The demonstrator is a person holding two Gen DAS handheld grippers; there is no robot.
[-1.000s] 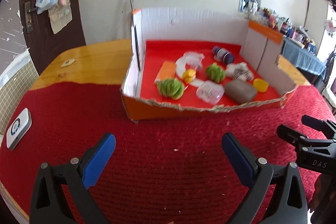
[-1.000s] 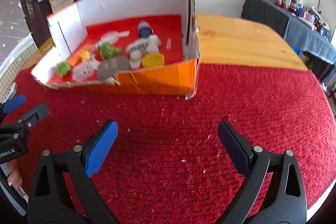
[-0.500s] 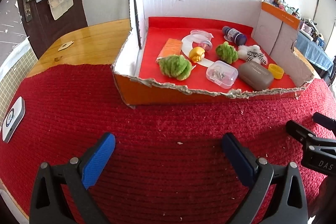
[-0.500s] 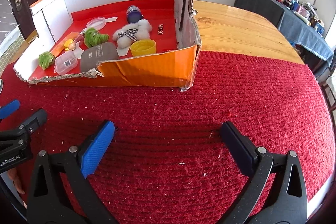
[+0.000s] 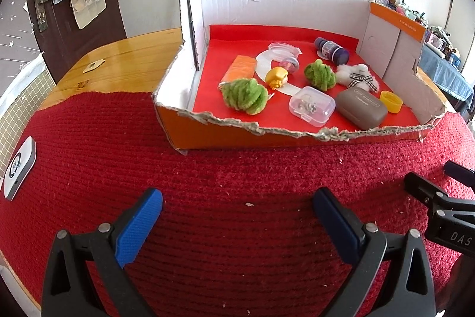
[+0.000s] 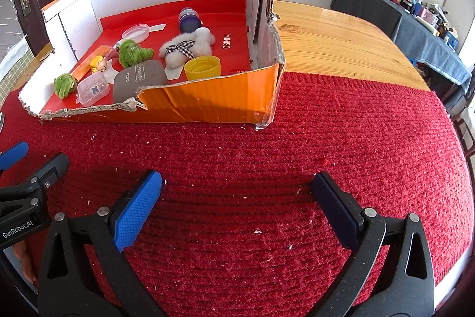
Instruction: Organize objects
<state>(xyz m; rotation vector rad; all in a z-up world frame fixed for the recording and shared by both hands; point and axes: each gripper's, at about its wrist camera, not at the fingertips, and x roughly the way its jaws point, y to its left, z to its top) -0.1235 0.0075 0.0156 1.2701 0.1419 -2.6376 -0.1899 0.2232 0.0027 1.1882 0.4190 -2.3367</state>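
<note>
1. Objects, among them a grey case, clear box and yellow cap, all lie inside the cardboard box on the counter.
2. My left gripper and right gripper both gape, holding nothing.
3. Progress: fits either sorting pending or completed.

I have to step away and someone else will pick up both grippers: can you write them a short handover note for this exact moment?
Left gripper: open, holding nothing, over the red cloth.
Right gripper: open, holding nothing, over the same cloth.
All small items lie inside the cardboard box: green fuzzy balls, clear case, grey case, yellow cap, plush toy, purple bottle.
This fits either items gathered in or waiting to come out; check the goal.
</note>
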